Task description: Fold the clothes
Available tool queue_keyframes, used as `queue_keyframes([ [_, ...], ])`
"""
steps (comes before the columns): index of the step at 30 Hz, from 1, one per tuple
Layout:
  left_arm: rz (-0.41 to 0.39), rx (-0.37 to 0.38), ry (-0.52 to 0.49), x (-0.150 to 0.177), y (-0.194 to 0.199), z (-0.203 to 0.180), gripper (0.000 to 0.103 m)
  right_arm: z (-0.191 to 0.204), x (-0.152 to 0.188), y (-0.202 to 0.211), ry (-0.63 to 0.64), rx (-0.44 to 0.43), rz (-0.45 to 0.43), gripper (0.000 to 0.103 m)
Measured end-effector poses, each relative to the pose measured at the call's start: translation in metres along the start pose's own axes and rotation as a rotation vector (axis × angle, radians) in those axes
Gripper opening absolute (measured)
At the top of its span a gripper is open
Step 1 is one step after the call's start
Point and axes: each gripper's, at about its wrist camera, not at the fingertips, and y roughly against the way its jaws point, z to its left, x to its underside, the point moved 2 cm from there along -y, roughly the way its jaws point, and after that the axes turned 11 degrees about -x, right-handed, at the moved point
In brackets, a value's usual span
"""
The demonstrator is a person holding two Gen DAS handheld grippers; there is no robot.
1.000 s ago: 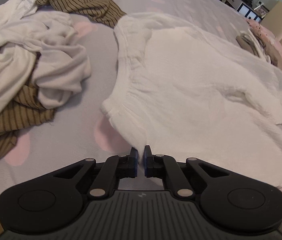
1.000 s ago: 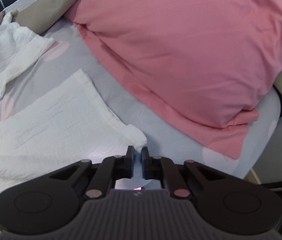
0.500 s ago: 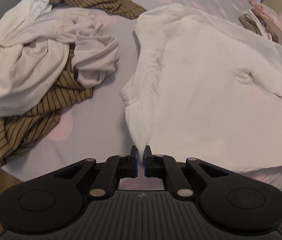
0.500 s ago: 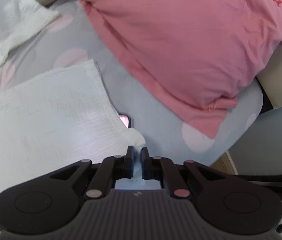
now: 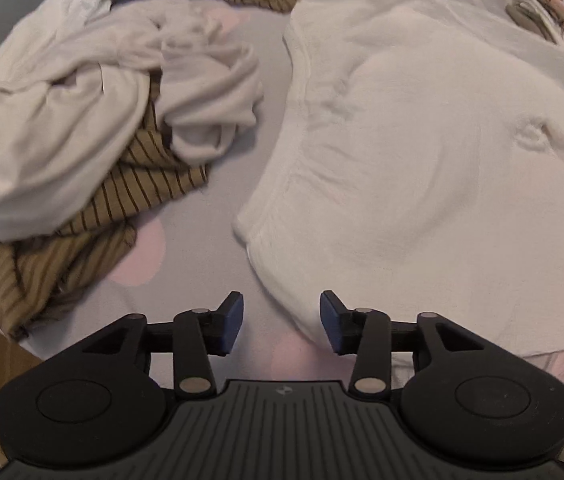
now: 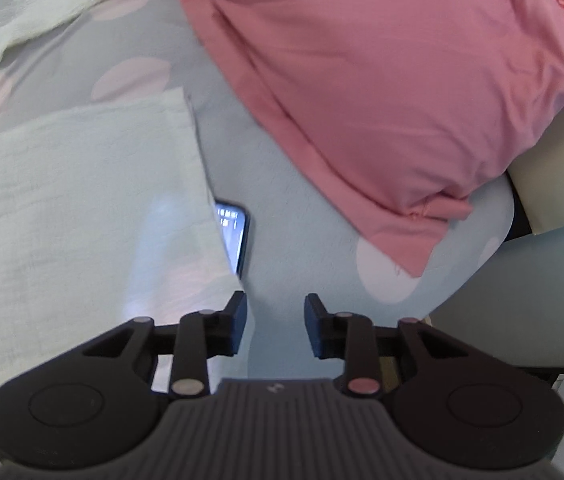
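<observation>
A white textured garment (image 5: 422,168) lies spread flat on the grey bed sheet with pink dots (image 5: 222,152). My left gripper (image 5: 281,322) is open just above the garment's near corner, which lies between the fingertips, untouched. In the right wrist view the same white garment (image 6: 82,208) lies at the left. My right gripper (image 6: 276,326) is open and empty beside the garment's near right corner, over bare sheet (image 6: 294,200).
A heap of white and brown striped clothes (image 5: 82,120) lies to the left. A pink pillow (image 6: 382,80) fills the upper right. A lit phone (image 6: 234,240) pokes out from under the garment's edge. The bed edge is close below both grippers.
Both grippers were shut on the garment's corners and pulled it toward the near bed edge. Both have now opened and let the corners go.
</observation>
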Motion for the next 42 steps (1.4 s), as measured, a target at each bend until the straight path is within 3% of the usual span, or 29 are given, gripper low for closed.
queue_keyframes([
  [4,-0.083,0.014,0.053,-0.031,0.018,0.011,0.046,0.006,-0.018,0.012,-0.002,-0.023,-0.083,0.035],
  [7,-0.118,0.047,0.087,-0.060,0.016,0.013,0.046,0.018,-0.036,0.022,-0.013,-0.084,-0.149,0.035],
  [10,-0.172,0.034,0.082,-0.090,0.013,0.006,0.046,0.036,-0.056,0.029,-0.008,-0.135,-0.198,0.035],
  [14,-0.221,0.037,0.054,-0.128,0.008,-0.010,0.046,0.064,-0.084,0.030,0.013,-0.183,-0.246,0.035],
  [21,-0.267,0.047,0.092,-0.179,-0.026,-0.027,0.045,0.105,-0.137,0.012,0.015,-0.241,-0.279,0.036],
  [32,-0.178,0.084,0.157,-0.218,-0.087,-0.037,0.045,0.137,-0.228,-0.061,-0.197,-0.378,-0.354,0.036],
  [39,-0.148,0.048,0.171,-0.227,-0.110,-0.037,0.045,0.137,-0.258,-0.101,-0.272,-0.378,-0.350,0.038],
  [41,-0.131,0.028,0.165,-0.228,-0.117,-0.037,0.045,0.136,-0.262,-0.107,-0.284,-0.376,-0.348,0.033],
  [42,-0.127,0.020,0.159,-0.228,-0.120,-0.037,0.045,0.137,-0.262,-0.107,-0.281,-0.371,-0.355,0.021],
])
